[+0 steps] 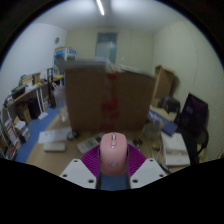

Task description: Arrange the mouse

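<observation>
In the gripper view, a small pale pink computer mouse with a rounded shell (114,155) is seen between the two fingers of the gripper (113,168). Its long axis runs straight ahead, in line with the fingers, and its far end points away from the camera toward the room. A thin line, which is taken for the wheel or the seam between the buttons, can be seen along the middle of its upper face. The shell looks smooth and a little glossy, so it is judged that it could slip if it is held weakly.

The fingers (80,171) are white on the outside and carry purple pads on the inner faces. They are closed in to about the width of the mouse, and both pads appear to press on its sides; no gap can be made out at either side. The mouse seems to be lifted, since the wooden bench (62,158) is seen below and beyond it, and no contact with that surface is visible.

Since the mouse is already in the gripper, the coming move is judged to depend on where the bench is free just ahead and below. Beyond the fingers a large brown cardboard box (108,98) stands, and a dark screen (193,115) is placed at the right.
</observation>
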The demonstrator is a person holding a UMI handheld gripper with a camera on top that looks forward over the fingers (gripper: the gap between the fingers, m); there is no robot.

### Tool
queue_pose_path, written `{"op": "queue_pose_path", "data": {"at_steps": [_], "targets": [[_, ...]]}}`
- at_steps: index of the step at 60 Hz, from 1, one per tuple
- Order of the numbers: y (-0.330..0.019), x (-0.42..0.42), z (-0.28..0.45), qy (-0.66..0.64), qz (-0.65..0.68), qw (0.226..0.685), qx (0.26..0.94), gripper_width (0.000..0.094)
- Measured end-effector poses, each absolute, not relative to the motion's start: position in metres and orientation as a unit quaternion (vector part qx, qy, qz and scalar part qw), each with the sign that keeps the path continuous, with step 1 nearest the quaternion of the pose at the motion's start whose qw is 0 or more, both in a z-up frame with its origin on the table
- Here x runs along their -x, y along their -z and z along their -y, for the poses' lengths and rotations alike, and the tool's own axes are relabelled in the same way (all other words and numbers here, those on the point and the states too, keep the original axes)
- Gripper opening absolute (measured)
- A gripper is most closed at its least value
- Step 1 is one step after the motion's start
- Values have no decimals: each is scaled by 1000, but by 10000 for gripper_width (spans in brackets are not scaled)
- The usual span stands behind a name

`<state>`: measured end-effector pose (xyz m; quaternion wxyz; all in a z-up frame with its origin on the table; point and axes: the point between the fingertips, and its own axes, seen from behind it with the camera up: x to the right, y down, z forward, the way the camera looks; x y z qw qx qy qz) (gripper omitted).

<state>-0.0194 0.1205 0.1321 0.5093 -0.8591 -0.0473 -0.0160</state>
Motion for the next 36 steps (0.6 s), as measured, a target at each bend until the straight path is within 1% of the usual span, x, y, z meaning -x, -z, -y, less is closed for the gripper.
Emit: {"op": "queue_pose_path", "data": {"at_steps": [7,13,14,15,16,17,18,19,20,22,26,28,29,34,35,36], "targets": [[-42,-10,-120,-7,32,444,895,320],[4,-12,-116,-18,33,412,910,323],[12,-11,-114,-21,31,403,914,371],[14,-10,-108,-24,29,395,918,380],[12,-8,-114,-28,23,418,908,357],[16,-8,-112,-28,24,416,909,397],[16,-8,-112,-28,26,418,908,379],[16,-8,-112,-26,29,419,907,392],[17,-8,-111,-25,32,414,910,383],[17,-8,-111,-25,34,408,912,406],[16,-8,-112,-29,35,396,917,488],[16,-8,-111,-32,39,390,920,513],[17,-6,-111,-34,39,386,921,536],[12,1,-94,-49,28,357,932,885],[9,3,-90,-52,24,357,933,879],[5,5,-85,-57,21,356,932,828]]}}
